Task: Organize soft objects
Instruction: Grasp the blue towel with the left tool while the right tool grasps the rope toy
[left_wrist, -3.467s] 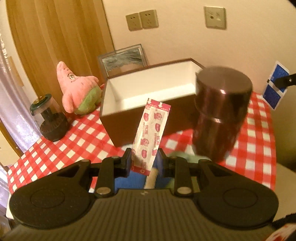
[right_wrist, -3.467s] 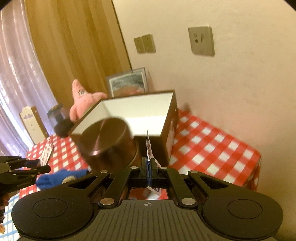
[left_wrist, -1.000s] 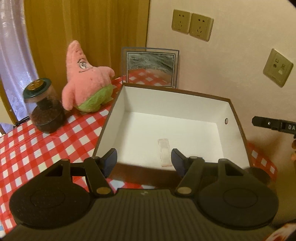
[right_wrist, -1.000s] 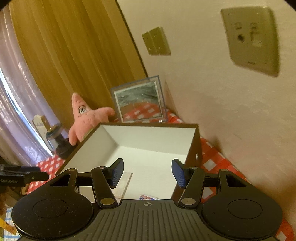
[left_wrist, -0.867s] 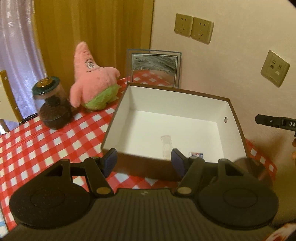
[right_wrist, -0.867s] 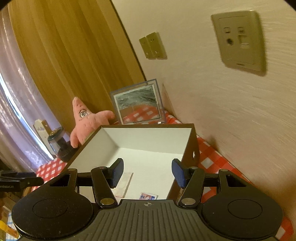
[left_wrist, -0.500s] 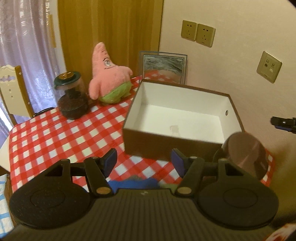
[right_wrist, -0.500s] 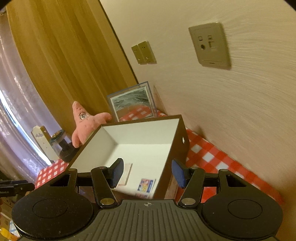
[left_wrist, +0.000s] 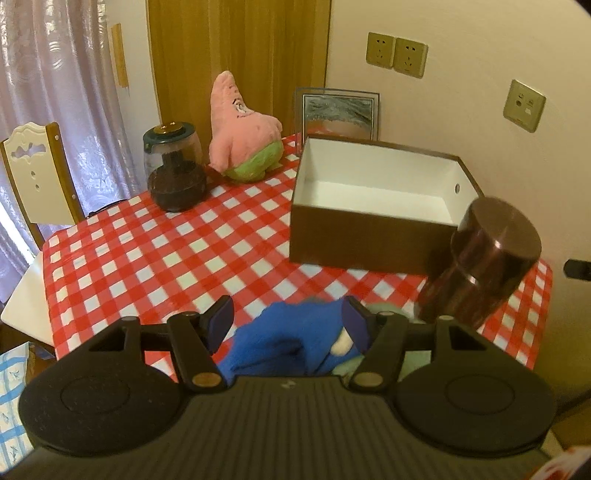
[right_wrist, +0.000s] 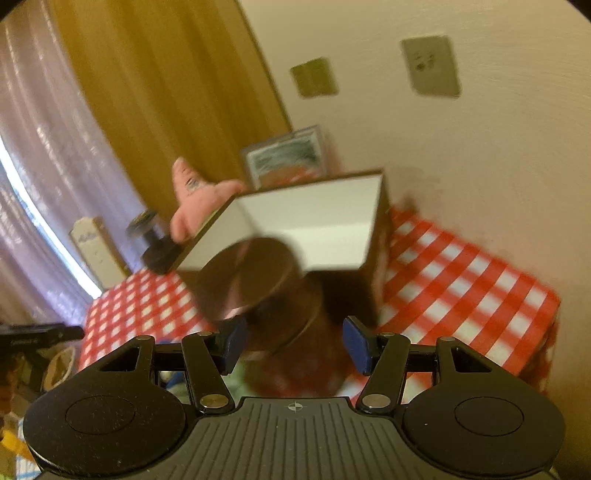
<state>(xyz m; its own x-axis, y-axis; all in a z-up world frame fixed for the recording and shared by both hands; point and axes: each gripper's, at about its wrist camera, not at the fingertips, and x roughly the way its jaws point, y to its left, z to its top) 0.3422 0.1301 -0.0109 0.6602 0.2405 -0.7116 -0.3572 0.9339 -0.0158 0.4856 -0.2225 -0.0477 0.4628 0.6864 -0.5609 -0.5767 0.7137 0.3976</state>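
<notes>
Both pairs of jaws stood apart and empty. The left gripper (left_wrist: 288, 325) hung over the near edge of the counter (left_wrist: 147, 243) with a blue soft toy (left_wrist: 291, 343) lying low between its jaws, not pinched; the pads were clear of the cloth on either side. A pale green soft thing (left_wrist: 384, 308) peeped out just behind the right-hand jaw, touching the blue one. By my judgement this was the next soft object lined up for a grasp, the jaws held wide so they could drop around its bulk.

The open brown box (left_wrist: 373, 236) sat well ahead of the jaws and a little to their right, its white inside showing; that looked like the place where soft things were meant to go. A pink star plush (left_wrist: 240, 129) stood further off, ahead and left of the box, beside a dark glass jar (left_wrist: 175, 173), with a framed picture (left_wrist: 338, 112) against the wall behind.

A dark brown canister (left_wrist: 476, 266) stood to the right of the left jaws, between them and the box's near corner. From the right gripper (right_wrist: 291, 343), the same canister (right_wrist: 255, 291) loomed straight ahead of the gap between the jaws, blurred, hiding the box front (right_wrist: 295, 229). It was the likely obstacle: any carry from toy to box would need to pass over or around it.
</notes>
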